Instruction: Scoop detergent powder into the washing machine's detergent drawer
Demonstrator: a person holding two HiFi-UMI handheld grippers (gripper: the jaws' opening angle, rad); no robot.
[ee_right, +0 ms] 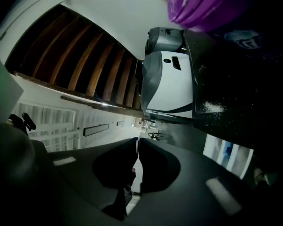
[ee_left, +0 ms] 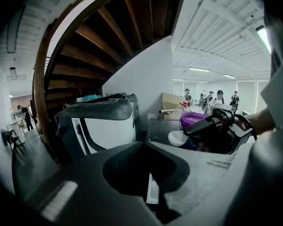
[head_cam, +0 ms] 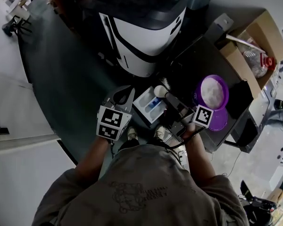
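**Scoop over drawer, tipping pending**

Left of centre in the head view, the left gripper (head_cam: pixel 125 92) stands just beside the left end of the detergent drawer (head_cam: pixel 140 102). Its own view shows the jaws pressed together at the tips, with nothing evidently pinched. It appears idle or ready to steady the drawer.

The drawer lies at frame centre, pulled out below the white and dark washing machine (head_cam: pixel 146 36) in the upper centre. A blue insert shows in one compartment. Whether any powder lies in it cannot be told.

The white scoop (head_cam: pixel 160 91) sits over the drawer's upper right corner, bowl roughly level as seen from the left gripper view. Its load cannot be confirmed. The right gripper (head_cam: pixel 170 98) holds it by the handle; its own view shows the jaws all but closed on a thin pale strip.

Right of centre, the purple tub (head_cam: pixel 197 94) stands open on the black table (head_cam: pixel 198 55), with detergent powder (head_cam: pixel 212 92) inside and its lid (head_cam: pixel 220 120) just below it. Some spilled grains (ee_right: pixel 210 107) show on the dark surface. A cardboard box (head_cam: pixel 266 32) occupies the upper right.

Judgement: the step in hand is delivery. The next move calls for centring the bowl over a compartment and rolling the right wrist slowly, low over the drawer, to avoid further spillage.
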